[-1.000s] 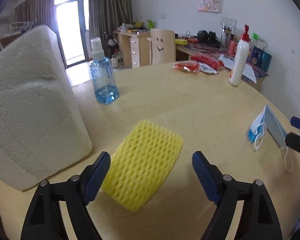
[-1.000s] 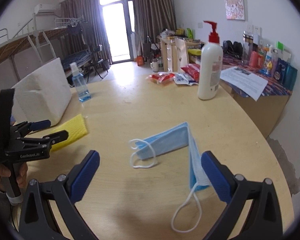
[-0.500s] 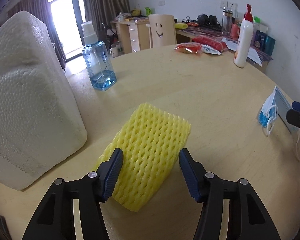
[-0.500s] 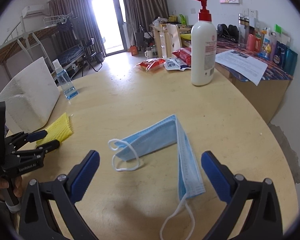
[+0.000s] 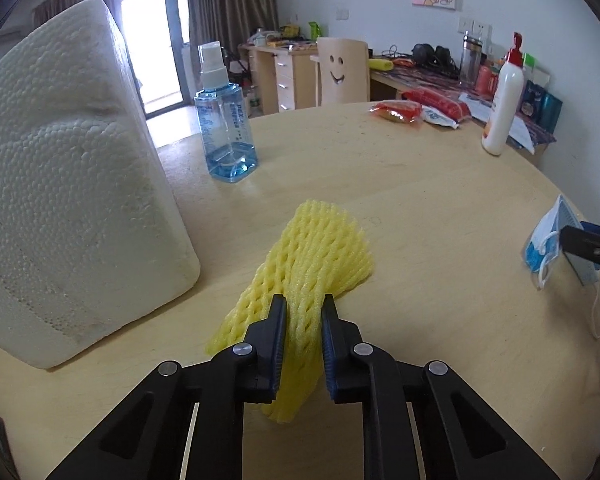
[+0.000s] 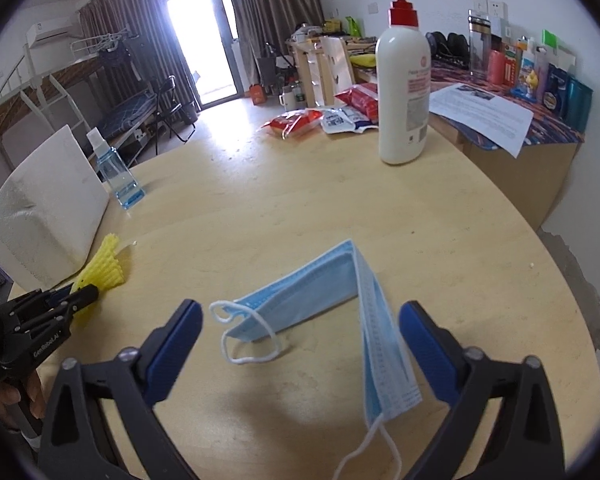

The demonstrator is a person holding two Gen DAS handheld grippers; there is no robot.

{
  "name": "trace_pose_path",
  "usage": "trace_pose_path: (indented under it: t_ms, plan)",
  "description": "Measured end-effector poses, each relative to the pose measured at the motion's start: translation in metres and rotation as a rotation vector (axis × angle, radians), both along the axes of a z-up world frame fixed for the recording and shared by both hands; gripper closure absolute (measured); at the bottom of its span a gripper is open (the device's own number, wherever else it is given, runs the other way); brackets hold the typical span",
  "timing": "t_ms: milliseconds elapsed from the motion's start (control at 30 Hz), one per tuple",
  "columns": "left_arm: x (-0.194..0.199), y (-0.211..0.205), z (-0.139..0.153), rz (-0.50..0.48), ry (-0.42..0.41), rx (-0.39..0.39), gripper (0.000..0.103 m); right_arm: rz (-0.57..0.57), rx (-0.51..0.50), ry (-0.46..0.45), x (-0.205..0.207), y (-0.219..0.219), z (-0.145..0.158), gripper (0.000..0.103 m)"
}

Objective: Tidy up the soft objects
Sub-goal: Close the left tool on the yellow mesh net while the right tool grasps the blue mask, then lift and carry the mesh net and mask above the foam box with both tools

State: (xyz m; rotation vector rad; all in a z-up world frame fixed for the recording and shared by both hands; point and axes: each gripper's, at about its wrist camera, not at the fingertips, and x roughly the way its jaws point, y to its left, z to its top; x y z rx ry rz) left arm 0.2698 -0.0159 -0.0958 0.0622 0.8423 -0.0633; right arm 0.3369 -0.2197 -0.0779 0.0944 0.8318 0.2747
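My left gripper (image 5: 303,312) is shut on a yellow foam net sleeve (image 5: 316,252), squeezing its near end so it bunches up on the round wooden table (image 5: 420,200). The sleeve also shows in the right wrist view (image 6: 102,268), held by the left gripper (image 6: 88,294). A blue face mask (image 6: 324,292), folded in a V with white ear loops, lies between the open fingers of my right gripper (image 6: 300,320). The mask shows at the right edge of the left wrist view (image 5: 548,240), with the right gripper's tip (image 5: 588,244) over it.
A large white foam block (image 5: 60,184) stands at the left, close to the sleeve. A blue spray bottle (image 5: 224,128) stands behind it. A white pump bottle (image 6: 402,80) and snack packets (image 6: 296,124) sit at the table's far side. The table edge curves at the right.
My left gripper moved forward over the yellow sleeve and shut on it, bunching it. My right gripper moved closer to the mask, and its fingers narrowed somewhat around it.
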Motion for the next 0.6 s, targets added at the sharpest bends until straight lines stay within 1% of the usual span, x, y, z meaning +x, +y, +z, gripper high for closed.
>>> trace_pose_path:
  t_ms: [33, 67, 133, 267, 333, 367, 467, 500, 567, 600]
  plan:
    - [-0.001, 0.0, 0.001, -0.007, -0.002, -0.008, 0.086, -0.001, -0.013, 0.009, 0.001, 0.002, -0.001, 0.012]
    - [-0.001, -0.001, 0.001, -0.014, -0.005, -0.016, 0.086, -0.003, -0.017, 0.012, 0.001, 0.004, -0.001, 0.02]
    - [-0.004, -0.001, 0.002, -0.027, -0.006, -0.026, 0.086, 0.009, -0.027, 0.026, 0.003, 0.009, -0.003, 0.028]
    - [-0.008, -0.004, 0.006, -0.044, -0.039, -0.03, 0.086, -0.002, -0.054, 0.054, 0.007, 0.013, -0.006, 0.029]
    - [-0.01, -0.008, 0.007, -0.063, -0.047, -0.021, 0.086, -0.008, -0.046, 0.06, 0.008, 0.012, -0.006, 0.03]
    - [-0.011, -0.01, 0.007, -0.069, -0.048, -0.021, 0.086, -0.01, -0.042, 0.061, 0.009, 0.012, -0.006, 0.038]
    - [-0.012, -0.011, 0.008, -0.077, -0.06, -0.021, 0.086, -0.019, -0.057, 0.068, 0.011, 0.013, -0.008, 0.052]
    - [-0.013, -0.011, 0.008, -0.077, -0.063, -0.019, 0.086, -0.02, -0.058, 0.075, 0.011, 0.013, -0.009, 0.055]
    - [-0.013, -0.011, 0.008, -0.076, -0.068, -0.021, 0.086, -0.023, -0.066, 0.084, 0.012, 0.012, -0.011, 0.067]
    - [-0.013, -0.011, 0.009, -0.077, -0.069, -0.022, 0.086, -0.025, -0.061, 0.084, 0.012, 0.01, -0.011, 0.071]
